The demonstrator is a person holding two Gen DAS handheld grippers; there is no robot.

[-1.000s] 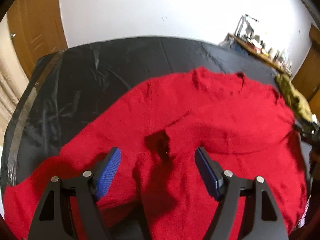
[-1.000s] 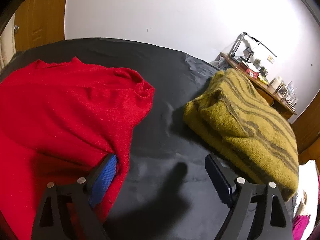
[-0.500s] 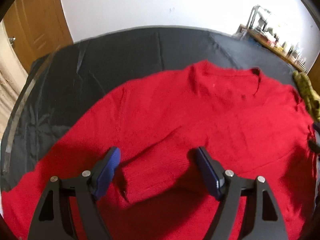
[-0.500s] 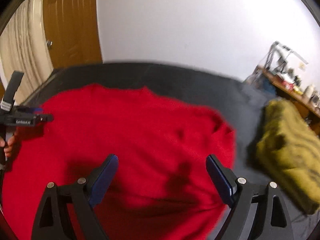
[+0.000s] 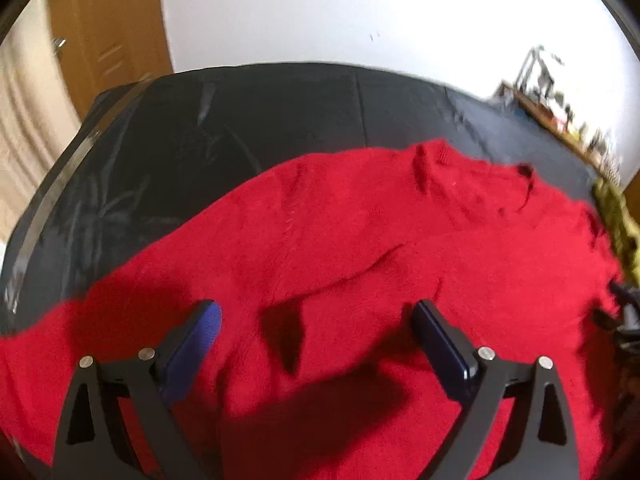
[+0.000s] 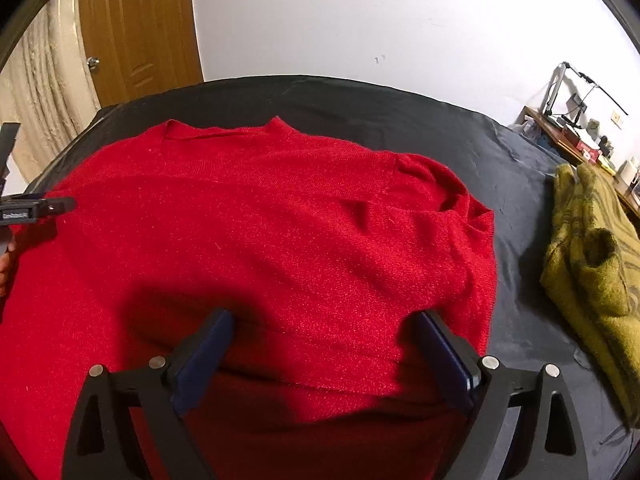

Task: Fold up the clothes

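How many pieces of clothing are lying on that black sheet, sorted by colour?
Red: 1, the red sweater, spread out on the black sheet.
Olive-yellow: 1, the striped olive sweater, lying apart to its right.
Total: 2 garments.

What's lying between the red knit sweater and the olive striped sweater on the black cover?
Nothing: in the right wrist view, only a bare strip of the black cover separates the red knit sweater from the olive striped sweater.
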